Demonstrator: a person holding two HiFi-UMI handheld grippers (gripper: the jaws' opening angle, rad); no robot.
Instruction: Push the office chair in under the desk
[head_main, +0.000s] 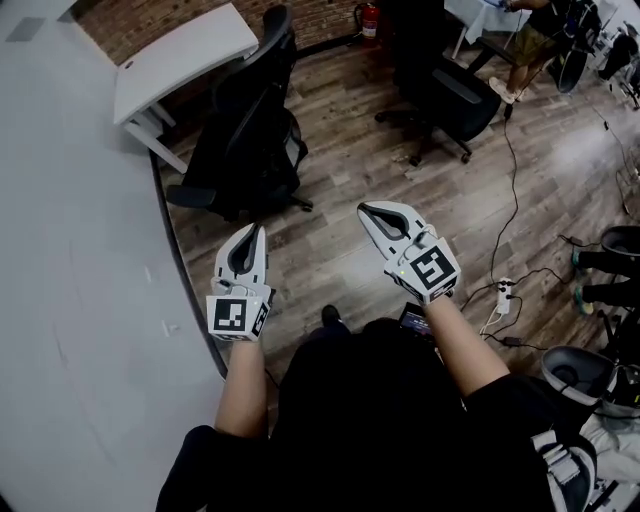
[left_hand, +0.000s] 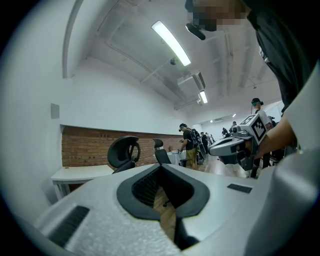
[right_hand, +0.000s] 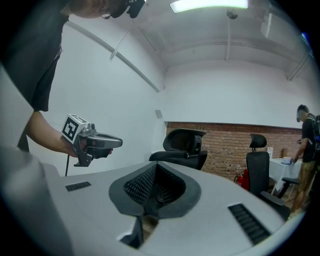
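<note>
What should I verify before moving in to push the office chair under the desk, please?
1. Left tool shut and empty: ok.
2. Right tool shut and empty: ok.
3. Tools touching the office chair: not ok, both are apart from it.
4. Chair under the desk: not ok, it stands out beside it.
5. Floor path to the chair: ok; the cable lies off to the right.
6. Chair rolls freely: cannot tell.
</note>
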